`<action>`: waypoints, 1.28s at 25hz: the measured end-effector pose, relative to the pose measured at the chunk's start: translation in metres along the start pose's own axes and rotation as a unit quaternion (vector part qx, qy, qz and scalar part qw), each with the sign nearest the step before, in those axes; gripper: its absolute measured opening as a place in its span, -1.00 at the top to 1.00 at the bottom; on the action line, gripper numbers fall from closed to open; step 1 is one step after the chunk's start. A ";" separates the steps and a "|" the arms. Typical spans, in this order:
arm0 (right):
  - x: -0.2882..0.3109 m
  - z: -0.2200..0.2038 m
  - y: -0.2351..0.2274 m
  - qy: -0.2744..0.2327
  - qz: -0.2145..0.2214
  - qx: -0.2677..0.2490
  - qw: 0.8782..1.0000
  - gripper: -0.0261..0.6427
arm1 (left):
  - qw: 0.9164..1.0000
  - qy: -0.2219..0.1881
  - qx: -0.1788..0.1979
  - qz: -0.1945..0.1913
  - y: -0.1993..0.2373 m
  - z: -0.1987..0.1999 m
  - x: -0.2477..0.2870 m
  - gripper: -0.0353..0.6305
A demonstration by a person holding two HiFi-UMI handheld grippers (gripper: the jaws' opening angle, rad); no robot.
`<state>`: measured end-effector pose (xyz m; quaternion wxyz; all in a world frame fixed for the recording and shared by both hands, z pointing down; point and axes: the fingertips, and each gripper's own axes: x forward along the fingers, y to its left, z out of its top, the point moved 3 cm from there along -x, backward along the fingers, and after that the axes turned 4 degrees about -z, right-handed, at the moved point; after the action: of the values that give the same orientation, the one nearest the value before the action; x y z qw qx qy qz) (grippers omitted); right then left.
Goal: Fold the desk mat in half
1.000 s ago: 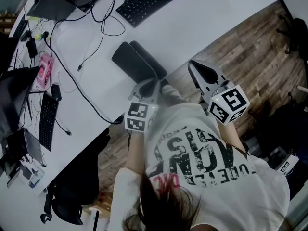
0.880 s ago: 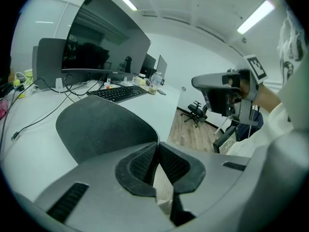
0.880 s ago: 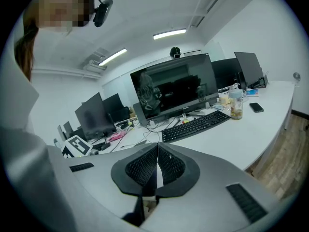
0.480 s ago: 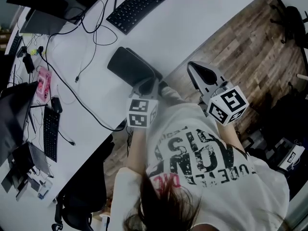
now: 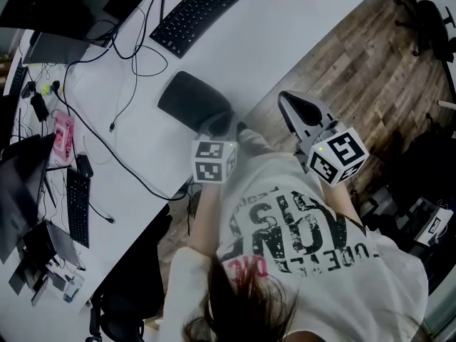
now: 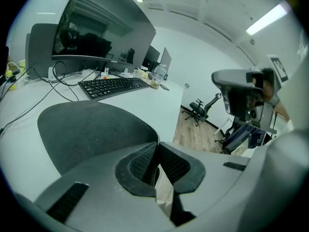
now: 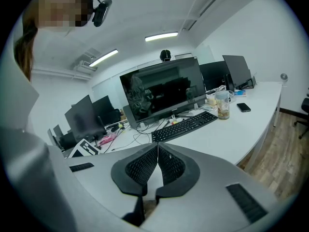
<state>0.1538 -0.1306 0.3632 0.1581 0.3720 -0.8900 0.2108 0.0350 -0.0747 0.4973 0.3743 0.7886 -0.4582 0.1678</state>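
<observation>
Left gripper [image 5: 219, 125] has its two grey jaws drawn narrow. Their ribbed black rubber pads meet at the tips right on the near stitched rim of the dark grey, soft-looking desk mat [image 5: 192, 102], which they appear to pinch. In the left gripper view the desk mat [image 6: 91, 129] shows a fine woven texture and a rounded outline. It lies flat on the smooth white desk [image 5: 285, 27], close to the edge nearest the person [image 5: 313, 262]. From the head view it reads as one compact rounded slab, already doubled over, with the left gripper [image 6: 157, 143] at its near corner.

Beyond the mat sit a long black keyboard [image 5: 203, 6] and thin black cables [image 5: 121, 148] looping across the desktop.

The left arm reaches forward from the person's white printed shirt. That gripper slopes down toward the desk, and its cube of square markers faces up.

The right gripper [image 5: 285, 98] is held out beside the desk, clear of it, over the brown wood-plank floor [image 5: 356, 70] and well apart from the mat. It points more nearly level. In the right gripper view its pads [image 7: 145, 168] are pressed together with nothing between them, and the right gripper [image 7: 157, 149] faces the desk from the side.
</observation>
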 end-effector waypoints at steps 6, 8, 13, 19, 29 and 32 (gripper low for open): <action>0.006 0.001 0.000 0.007 0.005 -0.001 1.000 0.92 | 1.000 0.009 -0.011 0.002 0.001 0.001 0.013 0.85; 0.009 0.002 0.001 0.008 0.007 -0.001 1.000 0.92 | 1.000 0.013 -0.010 0.001 0.002 0.000 0.017 0.85; 0.013 0.002 0.002 0.010 0.008 0.002 1.000 0.92 | 1.000 0.025 -0.009 -0.002 0.002 -0.005 0.022 0.85; 0.012 0.003 0.004 0.009 0.005 0.001 1.000 0.92 | 0.999 0.030 -0.010 -0.005 0.005 -0.011 0.029 0.85; 0.015 0.004 0.013 0.008 0.009 -0.002 1.000 0.92 | 0.998 0.059 -0.017 0.010 0.010 -0.017 0.037 0.85; 0.017 0.004 0.015 0.010 0.009 -0.003 1.000 0.92 | 0.999 0.042 -0.021 -0.003 0.009 -0.013 0.035 0.84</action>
<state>0.1313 -0.1327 0.3635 0.1660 0.3613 -0.8923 0.2137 0.0469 -0.0886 0.5306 0.4107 0.7740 -0.4428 0.1901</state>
